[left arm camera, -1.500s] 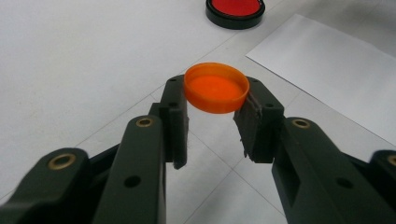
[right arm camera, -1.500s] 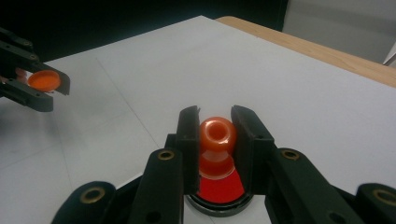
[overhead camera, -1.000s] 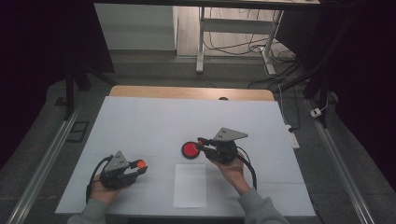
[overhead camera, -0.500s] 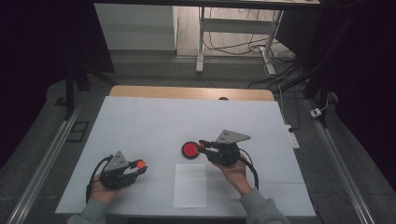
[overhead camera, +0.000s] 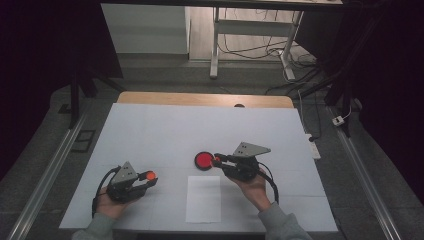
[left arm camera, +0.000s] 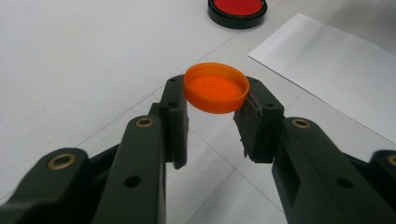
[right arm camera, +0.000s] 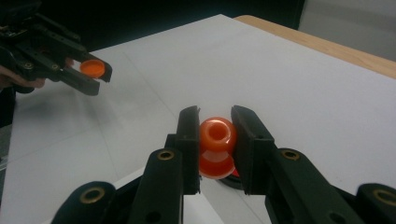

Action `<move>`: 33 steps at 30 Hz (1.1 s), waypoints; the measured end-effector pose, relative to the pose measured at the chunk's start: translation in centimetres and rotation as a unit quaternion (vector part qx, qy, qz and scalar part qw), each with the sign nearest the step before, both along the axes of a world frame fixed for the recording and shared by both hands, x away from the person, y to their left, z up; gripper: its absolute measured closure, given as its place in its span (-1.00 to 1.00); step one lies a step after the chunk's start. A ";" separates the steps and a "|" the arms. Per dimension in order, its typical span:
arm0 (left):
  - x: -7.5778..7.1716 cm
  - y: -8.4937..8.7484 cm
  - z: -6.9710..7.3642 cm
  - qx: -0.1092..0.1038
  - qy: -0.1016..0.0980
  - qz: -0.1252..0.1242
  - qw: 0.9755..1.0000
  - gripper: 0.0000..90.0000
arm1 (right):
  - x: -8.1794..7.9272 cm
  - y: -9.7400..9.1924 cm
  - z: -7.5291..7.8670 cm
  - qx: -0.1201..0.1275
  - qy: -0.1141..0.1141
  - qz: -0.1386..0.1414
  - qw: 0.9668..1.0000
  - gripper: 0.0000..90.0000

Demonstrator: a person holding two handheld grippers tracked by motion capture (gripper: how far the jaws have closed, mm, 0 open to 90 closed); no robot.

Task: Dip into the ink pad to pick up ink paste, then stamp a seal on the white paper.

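On the white table (overhead camera: 165, 130), the flat white sheet of paper (overhead camera: 203, 198) lies near the person's edge, between the two hands. The round red disc in a black rim (overhead camera: 203, 160) sits just behind the sheet, directly left of the right gripper (overhead camera: 216, 159). The left gripper (overhead camera: 149, 176) is well to the sheet's left.

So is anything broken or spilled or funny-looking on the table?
Nothing stands out. The left gripper holds an orange cap level, and the right gripper pinches a small orange stamp above the red ink pad. The white paper lies flat and straight.
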State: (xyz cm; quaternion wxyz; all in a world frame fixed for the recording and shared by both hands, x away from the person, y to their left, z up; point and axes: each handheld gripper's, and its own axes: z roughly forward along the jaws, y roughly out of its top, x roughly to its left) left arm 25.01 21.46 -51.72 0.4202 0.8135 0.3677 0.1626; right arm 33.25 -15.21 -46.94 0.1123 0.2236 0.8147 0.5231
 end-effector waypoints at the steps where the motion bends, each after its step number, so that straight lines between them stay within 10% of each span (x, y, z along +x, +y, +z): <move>1: 0.0 0.0 0.0 0.001 0.000 0.000 1.000 0.44 | -0.1 0.0 0.0 0.000 0.000 0.001 1.000 0.62; 33: 0.0 0.0 0.0 0.001 -0.002 -0.001 1.000 0.44 | -2.3 0.8 -0.5 -0.017 0.005 0.034 0.999 0.62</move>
